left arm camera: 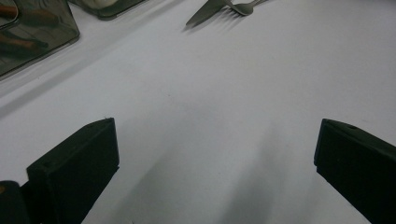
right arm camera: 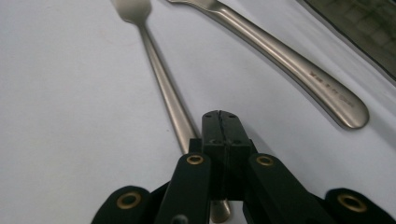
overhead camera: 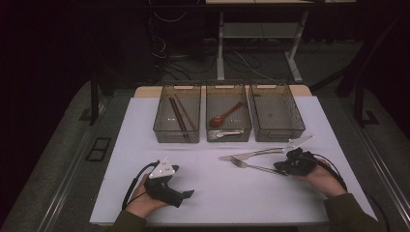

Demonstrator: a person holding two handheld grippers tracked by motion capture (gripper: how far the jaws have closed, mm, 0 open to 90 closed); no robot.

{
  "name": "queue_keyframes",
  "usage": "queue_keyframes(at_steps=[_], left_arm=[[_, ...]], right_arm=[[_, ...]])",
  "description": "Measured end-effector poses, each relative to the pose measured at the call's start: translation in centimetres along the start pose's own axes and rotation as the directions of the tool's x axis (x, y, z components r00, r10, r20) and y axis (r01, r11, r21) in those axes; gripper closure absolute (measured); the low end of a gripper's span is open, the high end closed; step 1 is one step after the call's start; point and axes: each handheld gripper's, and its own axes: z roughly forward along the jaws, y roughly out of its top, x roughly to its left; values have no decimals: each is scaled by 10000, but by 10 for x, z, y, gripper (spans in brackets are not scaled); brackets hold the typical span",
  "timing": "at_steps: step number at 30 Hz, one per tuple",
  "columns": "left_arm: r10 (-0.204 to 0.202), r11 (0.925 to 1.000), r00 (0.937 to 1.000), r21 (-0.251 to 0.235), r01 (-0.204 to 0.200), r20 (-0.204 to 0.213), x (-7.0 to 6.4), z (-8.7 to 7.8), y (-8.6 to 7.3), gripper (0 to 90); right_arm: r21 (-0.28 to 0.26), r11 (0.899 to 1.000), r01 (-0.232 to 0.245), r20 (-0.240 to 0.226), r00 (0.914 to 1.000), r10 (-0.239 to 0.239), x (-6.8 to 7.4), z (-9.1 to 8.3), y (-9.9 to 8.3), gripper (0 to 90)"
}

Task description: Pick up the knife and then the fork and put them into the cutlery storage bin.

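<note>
Right gripper view — right claw [right arm camera: 219,122] pressed together above fork [right arm camera: 164,84]; left claw [left arm camera: 215,163] spread

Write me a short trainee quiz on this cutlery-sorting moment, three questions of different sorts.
1. True or false: the jaws of the left hand-held gripper stand wide apart.
2. Which bin holds the chopsticks? A) left B) middle C) right
3. Which two pieces of cutlery lie on the table beside the right hand-held gripper?

Key
1. True.
2. A, the left bin.
3. A fork and a knife.
</note>
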Motion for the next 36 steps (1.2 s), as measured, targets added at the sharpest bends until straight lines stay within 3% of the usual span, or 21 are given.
queue_keyframes(at_steps=[4,7,11,14,23,31,36], left_arm=[[12,10000,10000,-6,-12,30,0,1,0,0],[28,10000,10000,6,-28,42,0,1,0,0],[11,10000,10000,-25,-11,65,0,0,0,0],[9,10000,10000,-52,-8,80,0,0,0,0],[42,10000,9999,-66,-41,111,0,0,0,0],[88,10000,9999,-43,-87,135,0,0,0,0],[87,9999,9998,-75,-86,152,0,0,0,0]], right_arm=[[488,9979,436,-586,9974,-407,3,-2,17,776],[1110,9863,1218,-876,9898,-1124,10,4,35,745],[2159,9481,2336,-1303,9692,-2091,17,17,58,733],[2802,9159,2875,-1530,9553,-2531,22,25,73,733],[3922,8439,3662,-1817,9301,-3192,29,42,92,769],[4143,8188,3974,-1797,9177,-3544,33,44,95,826],[4085,8140,4129,-1813,9108,-3709,32,44,94,835]])
